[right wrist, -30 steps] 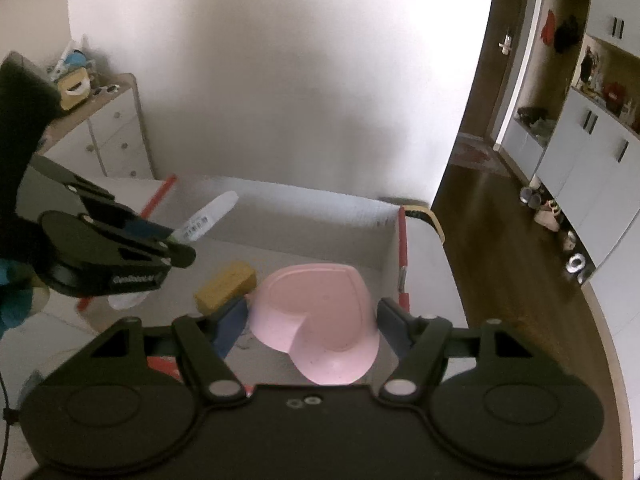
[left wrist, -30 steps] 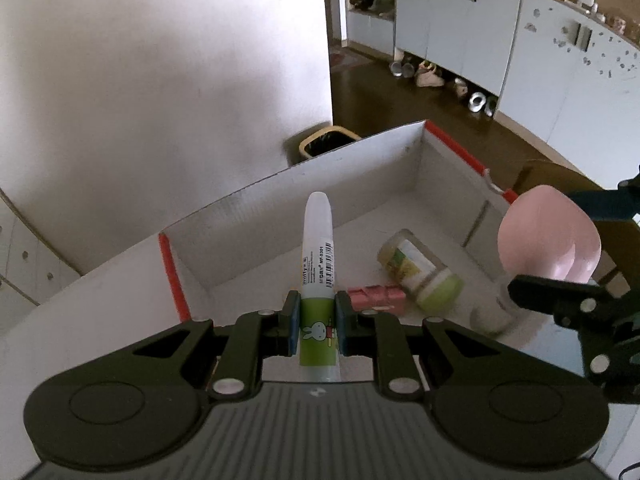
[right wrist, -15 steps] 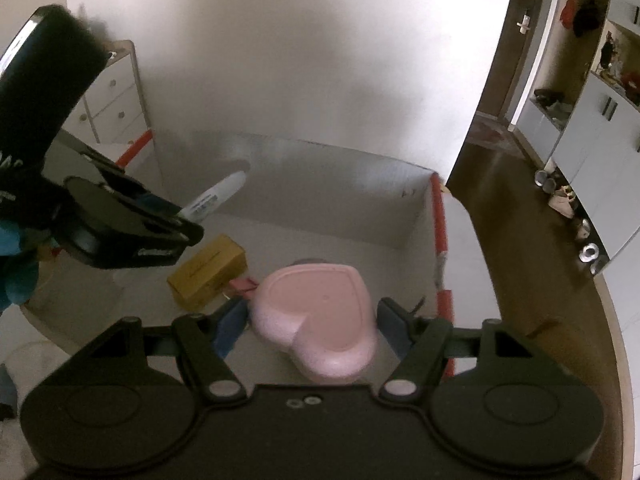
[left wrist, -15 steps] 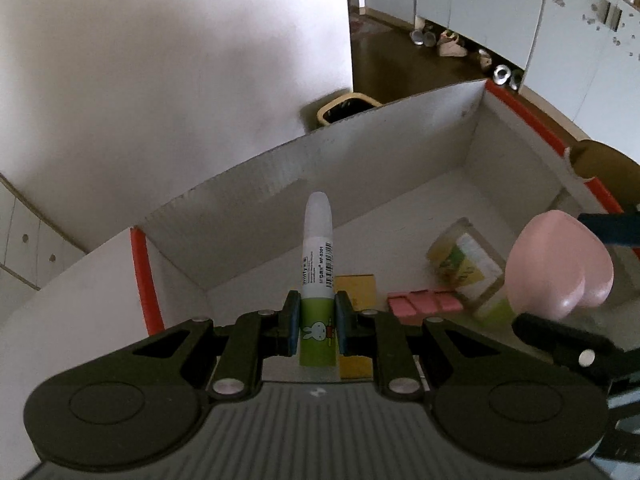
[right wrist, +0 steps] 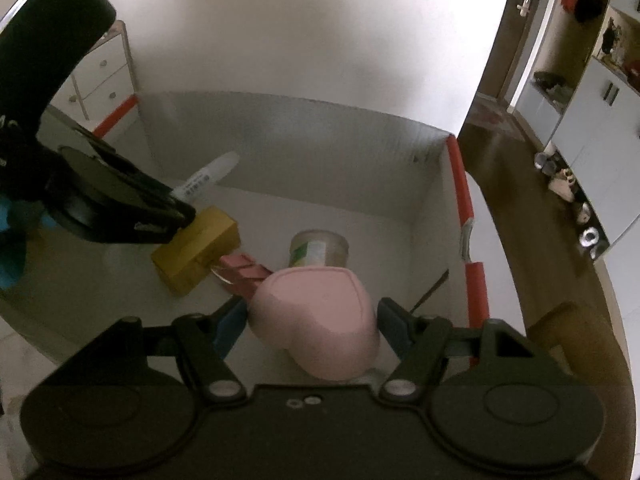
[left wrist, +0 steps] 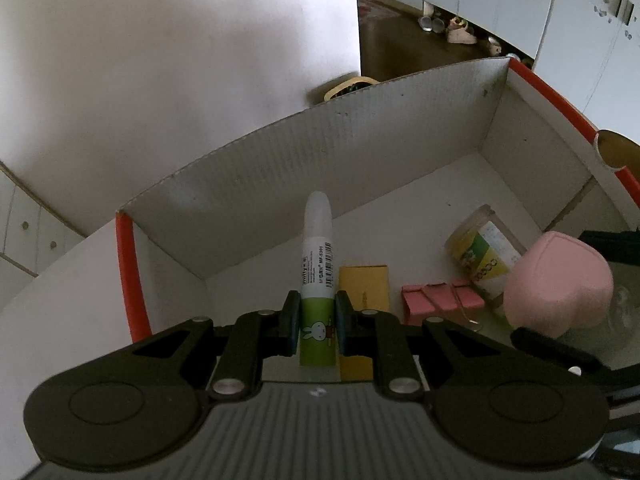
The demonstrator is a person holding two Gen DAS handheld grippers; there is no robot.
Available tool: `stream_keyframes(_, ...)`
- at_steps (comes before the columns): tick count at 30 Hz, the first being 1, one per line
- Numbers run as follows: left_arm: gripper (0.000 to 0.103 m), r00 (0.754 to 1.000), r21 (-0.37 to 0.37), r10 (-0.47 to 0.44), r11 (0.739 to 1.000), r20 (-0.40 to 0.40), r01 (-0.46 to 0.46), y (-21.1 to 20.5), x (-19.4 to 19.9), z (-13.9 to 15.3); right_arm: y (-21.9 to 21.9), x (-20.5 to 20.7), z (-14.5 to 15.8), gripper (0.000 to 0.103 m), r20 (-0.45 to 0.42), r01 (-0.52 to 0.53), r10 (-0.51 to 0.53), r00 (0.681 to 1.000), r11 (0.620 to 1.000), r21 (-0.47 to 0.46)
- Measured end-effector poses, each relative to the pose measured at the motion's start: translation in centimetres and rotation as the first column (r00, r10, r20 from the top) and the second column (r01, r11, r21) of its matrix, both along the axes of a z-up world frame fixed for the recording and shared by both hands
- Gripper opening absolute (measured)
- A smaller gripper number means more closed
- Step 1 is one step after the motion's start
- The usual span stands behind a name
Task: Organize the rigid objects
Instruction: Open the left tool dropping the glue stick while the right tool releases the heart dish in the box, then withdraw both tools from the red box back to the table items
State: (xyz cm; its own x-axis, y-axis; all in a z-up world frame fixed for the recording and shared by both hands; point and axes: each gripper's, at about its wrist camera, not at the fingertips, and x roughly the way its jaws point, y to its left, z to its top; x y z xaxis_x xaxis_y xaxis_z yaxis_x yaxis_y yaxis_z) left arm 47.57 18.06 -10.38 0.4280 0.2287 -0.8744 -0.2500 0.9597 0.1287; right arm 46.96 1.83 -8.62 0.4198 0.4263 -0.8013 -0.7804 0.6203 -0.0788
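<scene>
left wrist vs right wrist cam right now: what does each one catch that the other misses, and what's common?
Left wrist only: the glue stick's green rabbit label clamped in the left gripper, and a yellow bin behind the box.
Right wrist only: the right gripper closed on the pink heart box, a door, and a blue glove.
Both: white cardboard box with red edges, yellow block, pink clips, jar on its side.

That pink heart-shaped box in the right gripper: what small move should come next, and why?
Probably lower it a little further, then let go. The right gripper holds the pink heart-shaped box inside the cardboard box, just above the jar and pink binder clips, seemingly not yet resting.
</scene>
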Motion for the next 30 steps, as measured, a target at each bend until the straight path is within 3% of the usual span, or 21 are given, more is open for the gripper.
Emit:
stream_keyframes(8,0.017,1.0,0.008,0.013,1.0,0.011,-0.014,0.0,-1.3,0.1,0.3,0.0,-0.4,0.073,0.012,0.009,-0.009,1.0,1.0,-0.006)
stream_keyframes(13,0.018,1.0,0.002,0.027,1.0,0.007,-0.027,-0.2,-1.5,0.5,0.2,-0.2,-0.3,0.081,0.007,0.009,-0.009,1.0,1.0,-0.016)
stream_keyframes(30,0.027,0.996,-0.045,0.048,0.998,0.074,-0.045,-0.7,-4.5,2.7,-1.9,-2.3,2.7,0.084,0.044,0.024,-0.025,0.999,0.999,0.035)
